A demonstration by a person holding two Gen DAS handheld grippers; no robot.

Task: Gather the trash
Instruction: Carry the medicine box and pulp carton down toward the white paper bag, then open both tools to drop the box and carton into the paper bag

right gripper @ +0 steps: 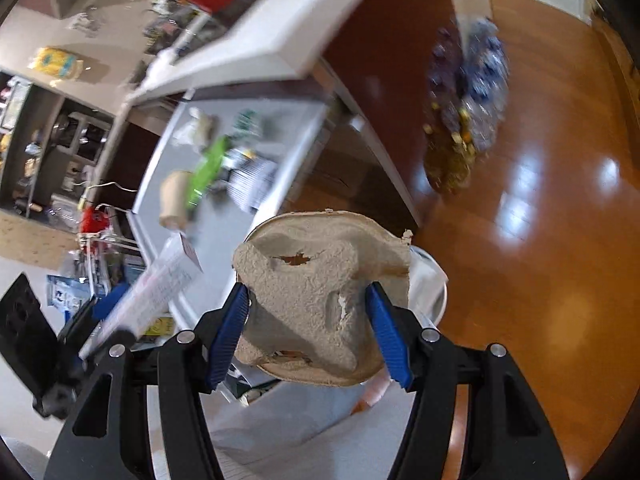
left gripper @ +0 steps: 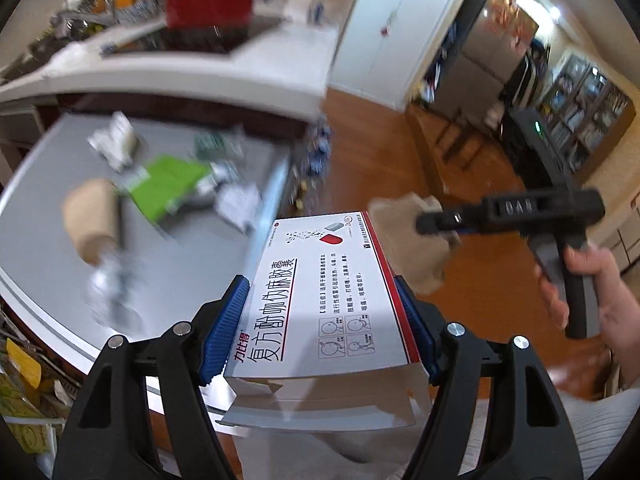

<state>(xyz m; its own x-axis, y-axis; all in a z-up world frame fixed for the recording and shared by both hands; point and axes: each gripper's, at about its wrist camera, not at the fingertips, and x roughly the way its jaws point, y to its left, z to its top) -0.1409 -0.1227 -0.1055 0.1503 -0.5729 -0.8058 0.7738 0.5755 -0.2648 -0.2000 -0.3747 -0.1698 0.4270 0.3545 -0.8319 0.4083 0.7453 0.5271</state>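
Observation:
My left gripper is shut on a white medicine box with red trim and Chinese print, held off the table's right edge above the floor. My right gripper is shut on a brown pulp cup carrier; both also show in the left wrist view, the carrier to the right of the box. More trash lies on the grey table: a brown paper roll, a green packet, crumpled wrappers and a white packet.
A white kitchen counter with a red pot stands behind the table. A bag of bottles lies on the wooden floor. A white round bin rim shows just below the carrier.

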